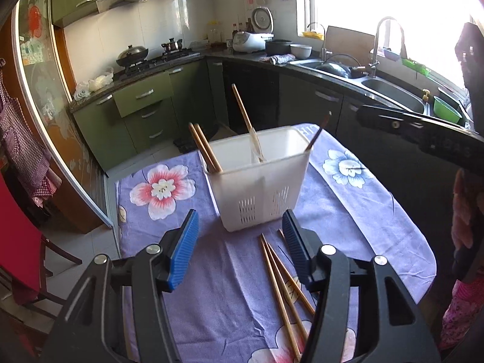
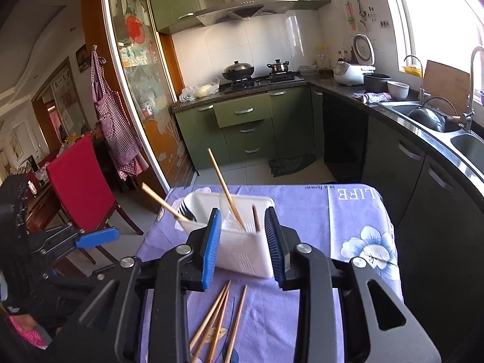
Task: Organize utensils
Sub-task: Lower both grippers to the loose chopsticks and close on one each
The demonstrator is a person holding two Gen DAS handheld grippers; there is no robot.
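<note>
- left claw (image 1: 240,243) released, hovering above loose chopsticks (image 1: 282,284) on the counter (image 1: 363,211)
- right claw (image 2: 243,246) released, empty
- white utensil caddy (image 1: 257,181) stood mid-counter, holding several chopsticks

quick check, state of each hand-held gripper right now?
Left hand-held gripper: open, holding nothing, above loose chopsticks.
Right hand-held gripper: open, holding nothing.
</note>
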